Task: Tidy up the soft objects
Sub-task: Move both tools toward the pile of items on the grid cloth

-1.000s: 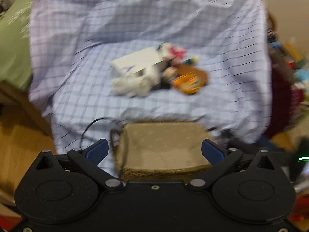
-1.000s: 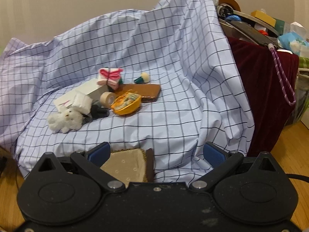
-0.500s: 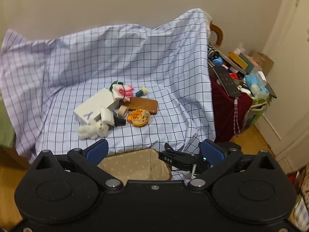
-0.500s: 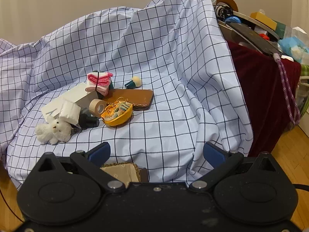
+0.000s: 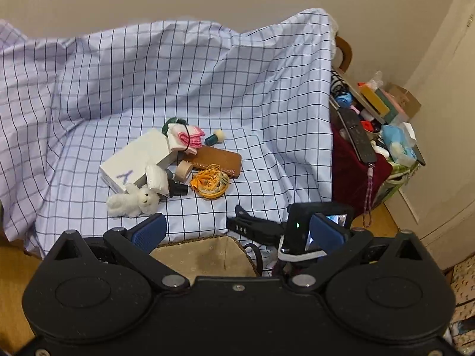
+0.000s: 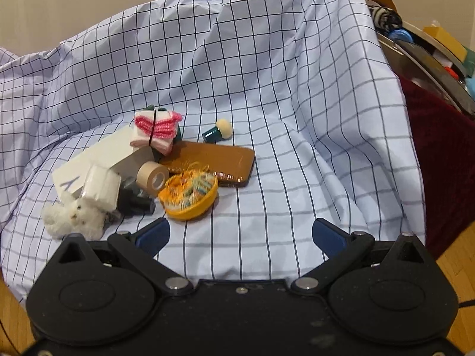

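My right gripper (image 6: 240,235) has its jaws wide and empty. The plush rabbit (image 6: 72,216) lies ahead and to the left of them, its body stretched sideways. My left gripper (image 5: 237,231) is also wide, above the basket (image 5: 204,255).

Left tool (image 5: 237,233) spread wide, right tool (image 6: 241,237) likewise, both empty

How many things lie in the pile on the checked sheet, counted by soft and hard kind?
Soft: 2 (white plush toy, pink-and-white cloth bundle)
Hard: 6 (white box, tape roll, brown case, orange dish, small brush, black item)
Unclear: 1 (white wrapped packet)
Total: 9
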Demonstrator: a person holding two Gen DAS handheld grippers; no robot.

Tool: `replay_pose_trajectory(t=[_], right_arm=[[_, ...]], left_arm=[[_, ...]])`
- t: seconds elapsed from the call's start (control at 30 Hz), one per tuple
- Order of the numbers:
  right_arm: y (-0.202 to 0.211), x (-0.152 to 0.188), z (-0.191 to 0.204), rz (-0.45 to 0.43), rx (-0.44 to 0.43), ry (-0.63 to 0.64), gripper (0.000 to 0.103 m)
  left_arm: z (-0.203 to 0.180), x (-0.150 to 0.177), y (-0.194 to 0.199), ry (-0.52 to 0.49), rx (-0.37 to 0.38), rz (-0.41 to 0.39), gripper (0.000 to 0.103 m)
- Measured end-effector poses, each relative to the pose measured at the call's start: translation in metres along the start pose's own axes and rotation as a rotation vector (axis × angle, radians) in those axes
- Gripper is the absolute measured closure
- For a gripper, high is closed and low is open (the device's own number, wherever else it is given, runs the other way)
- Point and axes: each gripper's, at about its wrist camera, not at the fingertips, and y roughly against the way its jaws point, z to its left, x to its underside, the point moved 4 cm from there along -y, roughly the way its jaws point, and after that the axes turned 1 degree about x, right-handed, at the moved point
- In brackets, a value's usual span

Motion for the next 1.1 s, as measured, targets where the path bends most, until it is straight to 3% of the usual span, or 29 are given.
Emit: replay_pose_trajectory(t=[0.4,0.6,0.73,0.83,0.9,1.1], right_arm=[[-0.035,-0.027,0.013,0.0,0.0,0.014,0.001],[-0.045,-0.029,0.019,0.003,-0.012,0.015,0.001],[-0.051,-0.035,0.021,-0.005,-0.022,0.011,0.001],[-0.056,-0.044,0.026,-0.023,-0.038,0.021,0.001],[-0.061,-0.051,0.03,-0.034,-0.065,0.019,0.001],[-0.082,-0.076,0.047,-0.043,-0.128,0.014,0.001]], left_arm=[[0.025,-0.022,-0.046,0.057,-0.027,0.033,0.004],[0.061,-0.022,-0.071,0.019,-0.238,-0.124,0.004],[0.086,-0.014,-0.09,-0.031,-0.419,-0.208,0.004],[0.096,-0.007,-0.106,-0.101,-0.554,-0.233,0.004],[0.101,-0.004,-0.117,-0.123,-0.606,-0.215,0.004],[0.124,0.006,-0.154,-0.044,-0.506,-0.118,0.004]])
